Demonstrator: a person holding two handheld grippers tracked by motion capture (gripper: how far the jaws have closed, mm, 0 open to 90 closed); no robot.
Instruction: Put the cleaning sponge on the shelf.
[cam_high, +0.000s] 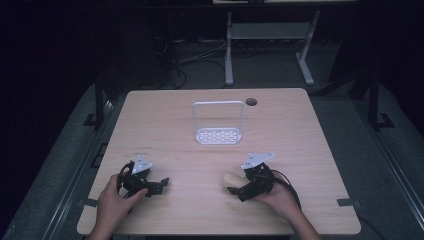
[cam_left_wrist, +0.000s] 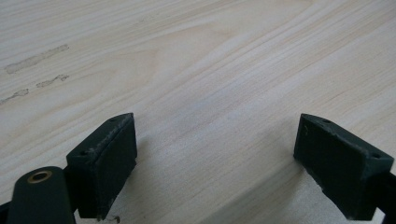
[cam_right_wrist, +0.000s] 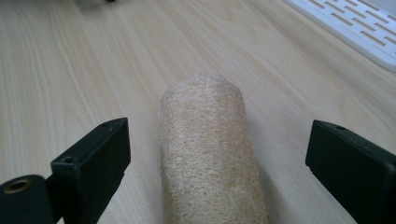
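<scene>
Loofah roll (cam_right_wrist: 210, 154) lies flat on the table (cam_high: 300, 130), near the front edge, right of centre. Pale tan, rough fibrous surface, roughly cylindrical. In the high view the roll (cam_high: 231, 179) pokes out to the left of the right gripper (cam_high: 239, 189).

Right gripper view: the right gripper (cam_right_wrist: 217, 168) straddles the roll. Roll runs lengthwise down the gap between the two black jaws, far end rounded and pointing away from the camera. Jaws are spread wide, clear table showing on both sides of the roll; neither pad touches it. Roll sits a bit closer to the left-hand jaw in that view. So: claw open, around the roll, no grip yet.

Right hand (cam_high: 280, 200) holds that gripper low at the table, grey plate on top, cable looping off behind.

Left gripper (cam_high: 159, 184) is well apart, on the left side of the table near the front edge, held by the left hand (cam_high: 116, 200). Its own view: left gripper (cam_left_wrist: 215, 154) has jaws wide apart, bare wood between them, a few faint scuff marks (cam_left_wrist: 36, 59) on the wood farther off.

Farther back, around table centre: white rack (cam_high: 219, 134) with a slotted base and an upright wire frame. Its slotted base (cam_right_wrist: 355, 28) shows at the top right of the right gripper view, well apart from the roll.
</scene>
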